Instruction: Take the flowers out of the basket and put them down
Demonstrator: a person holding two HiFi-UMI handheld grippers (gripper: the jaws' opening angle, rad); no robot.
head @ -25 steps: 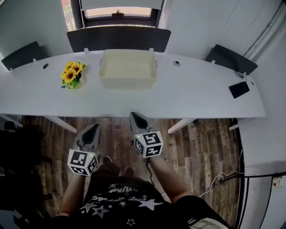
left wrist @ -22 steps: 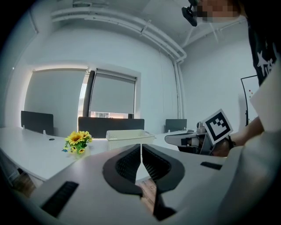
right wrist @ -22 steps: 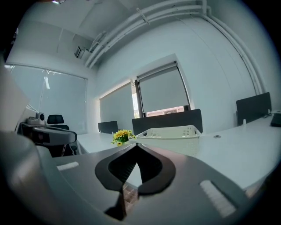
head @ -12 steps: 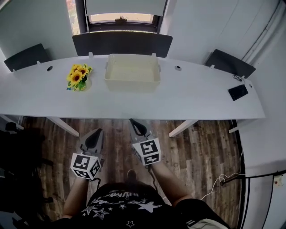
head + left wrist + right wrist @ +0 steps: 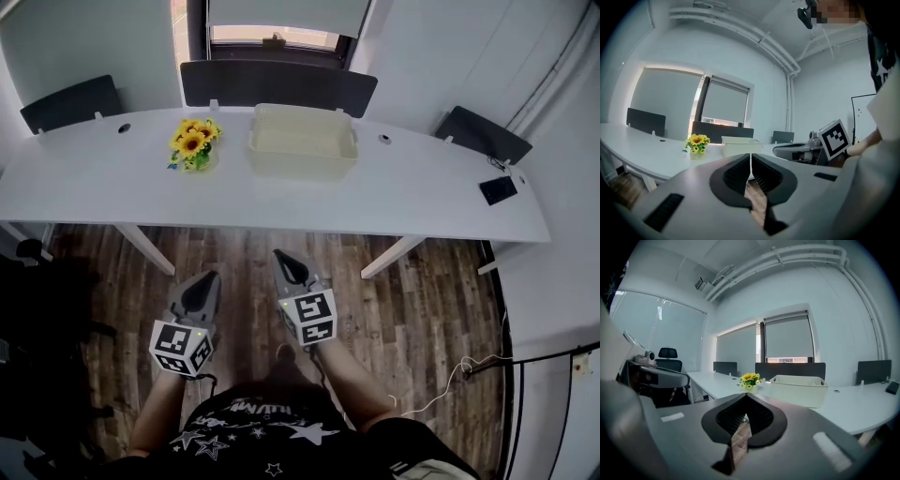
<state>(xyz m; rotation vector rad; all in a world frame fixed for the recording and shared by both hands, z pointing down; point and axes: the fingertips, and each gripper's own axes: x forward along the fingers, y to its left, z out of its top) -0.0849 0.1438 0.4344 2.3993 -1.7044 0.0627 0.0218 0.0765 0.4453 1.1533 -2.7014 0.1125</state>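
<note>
Overhead, the count is short: one white desk point(image 5: 281, 202), one bunch of yellow flowers point(image 5: 193, 143), one pale basket point(image 5: 302, 141), three dark panels along the desk's far edge, one dark flat device point(image 5: 498, 190) and two grippers.

From the left, the flowers stand upright on the desk, out of the basket, just beside its left wall and not touching it. The basket comes next, near the middle of the far edge, and the device lies well apart towards the right end.

Below, over the wooden floor point(image 5: 422, 300), the left gripper point(image 5: 203, 281) has its fingers drawn to a thin slit with nothing between them. The right gripper point(image 5: 287, 262) has its fingers pressed together, likewise holding nothing.

Compared with a second ago, the flowers and basket sit further right in the head view. Both grippers are now a little further back from the desk's near edge. Flowers and basket keep the same places relative to each other.

The basket's inside shows only its own pale bottom.
</note>
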